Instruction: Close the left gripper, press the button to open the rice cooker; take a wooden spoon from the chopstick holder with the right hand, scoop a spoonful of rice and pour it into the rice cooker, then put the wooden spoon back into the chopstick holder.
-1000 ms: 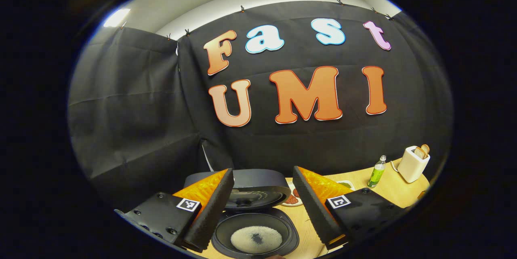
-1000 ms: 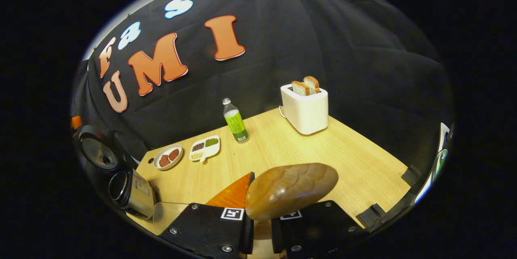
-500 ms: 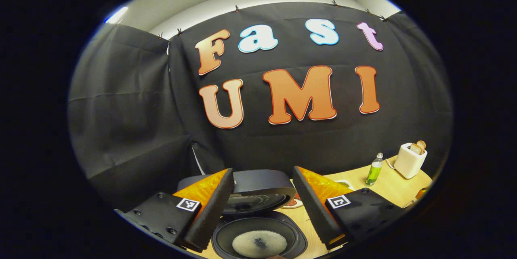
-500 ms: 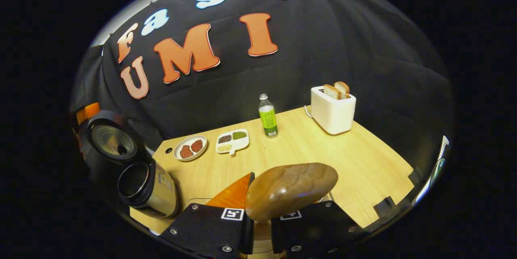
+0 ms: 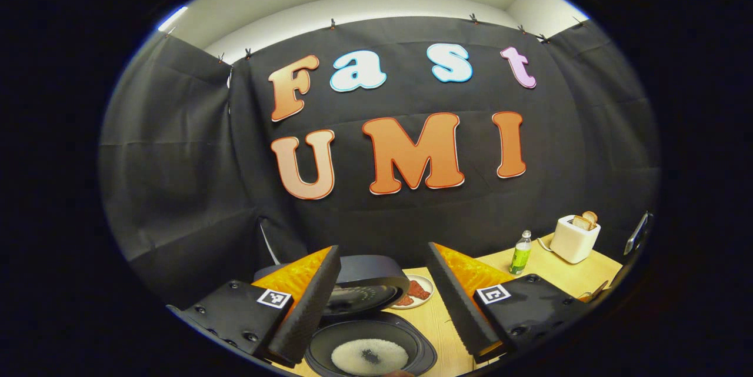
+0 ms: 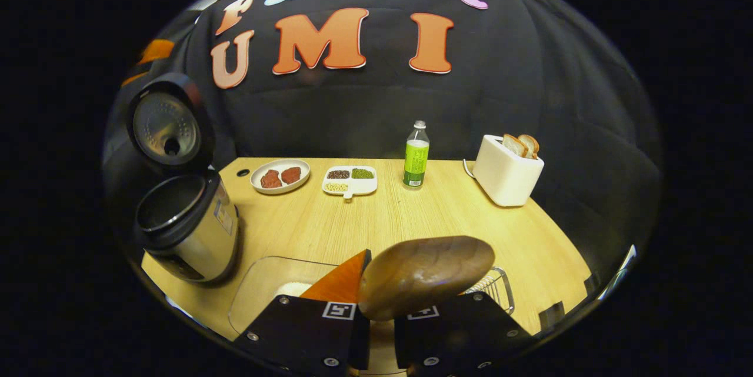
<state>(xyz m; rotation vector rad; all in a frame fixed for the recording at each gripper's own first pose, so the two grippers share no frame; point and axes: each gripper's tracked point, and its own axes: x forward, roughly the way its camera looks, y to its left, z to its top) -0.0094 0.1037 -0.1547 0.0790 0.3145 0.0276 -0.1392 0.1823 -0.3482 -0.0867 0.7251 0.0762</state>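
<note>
Stage: rice lies in the open rice cooker, and the spoon bowl looks empty — so I judge that returning the spoon to the holder is what is left.
Right claw: your right claw is clamped on the wooden spoon; the handle passes between the two fingers, and the bowl stands up in front of the camera.
Spoon axis: its long axis runs forward along the claw; the bowl leans a little to the right.
Key relation: the chopstick holder — a wire basket, I believe — is just behind and below the spoon bowl, a bit to the right. It is the right hand that is near it.
Left claw: your left claw has its fingers wide apart, holding nothing, above the cooker pot.
Rice cooker: in the right gripper view it stands on the tabletop far to the left, with the lid up.
Rice box: a clear box with white grains, just left of the right claw.
Materials: the spoon is smooth dark wood with visible grain; the cooker wall is brushed metal, the lid dark plastic.
</note>
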